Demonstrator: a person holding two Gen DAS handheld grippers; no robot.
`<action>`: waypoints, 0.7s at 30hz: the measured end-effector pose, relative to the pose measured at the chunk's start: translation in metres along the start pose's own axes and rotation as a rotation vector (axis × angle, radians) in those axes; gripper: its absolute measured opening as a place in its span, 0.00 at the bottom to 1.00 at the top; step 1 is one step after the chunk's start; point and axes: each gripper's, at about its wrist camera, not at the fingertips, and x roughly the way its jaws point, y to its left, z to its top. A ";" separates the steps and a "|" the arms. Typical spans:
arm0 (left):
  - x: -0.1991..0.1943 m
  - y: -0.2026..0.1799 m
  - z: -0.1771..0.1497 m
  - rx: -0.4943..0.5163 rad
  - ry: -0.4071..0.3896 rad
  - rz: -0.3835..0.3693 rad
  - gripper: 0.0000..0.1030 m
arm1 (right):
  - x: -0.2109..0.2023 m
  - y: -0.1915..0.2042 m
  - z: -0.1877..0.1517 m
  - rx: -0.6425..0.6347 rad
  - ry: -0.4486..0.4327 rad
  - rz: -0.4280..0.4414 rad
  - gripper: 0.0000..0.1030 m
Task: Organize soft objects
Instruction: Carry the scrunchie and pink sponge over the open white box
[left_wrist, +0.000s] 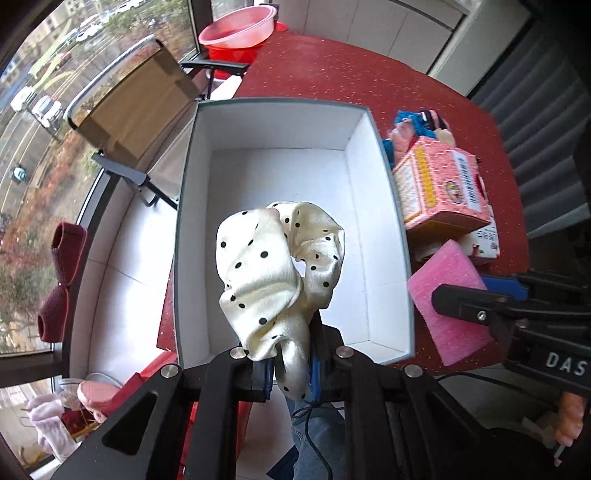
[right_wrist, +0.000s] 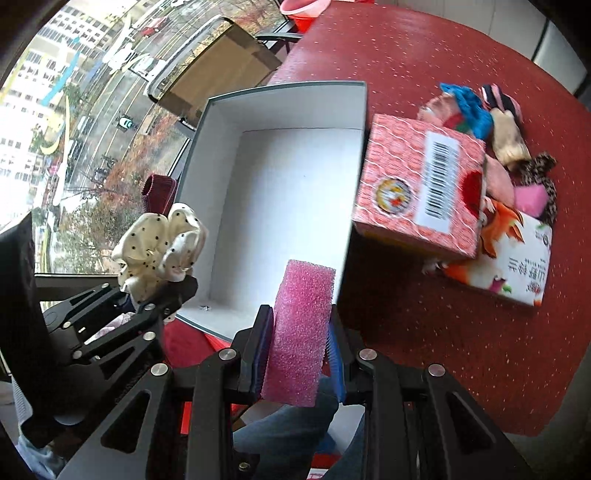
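The left hand-held gripper (left_wrist: 290, 369) is squeezed tight on the spotted scrunchie (left_wrist: 277, 273), over the white box (left_wrist: 192, 155). The right hand-held gripper (right_wrist: 297, 354) pinches the pink sponge (right_wrist: 299, 332) at the box's 6 o'clock edge. Next, I think, both let go inside.

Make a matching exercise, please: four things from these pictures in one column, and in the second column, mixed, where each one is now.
Things:
1. dotted scrunchie
2. pink sponge
3. white box
4. pink carton

Places:
A. between the right gripper fingers
B. open on the red table
C. lying beside the box
D. hanging from the left gripper

Pairs: 1-D, 2-A, 3-B, 4-C
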 end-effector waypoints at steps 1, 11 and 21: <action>0.002 0.002 0.000 -0.004 0.001 0.003 0.15 | 0.000 0.001 -0.001 -0.004 0.000 -0.003 0.29; 0.024 0.010 0.009 0.012 0.006 0.049 0.15 | 0.021 0.026 0.022 -0.043 0.031 -0.040 0.29; 0.042 0.012 0.021 0.022 0.003 0.064 0.15 | 0.033 0.044 0.036 -0.061 0.042 -0.081 0.29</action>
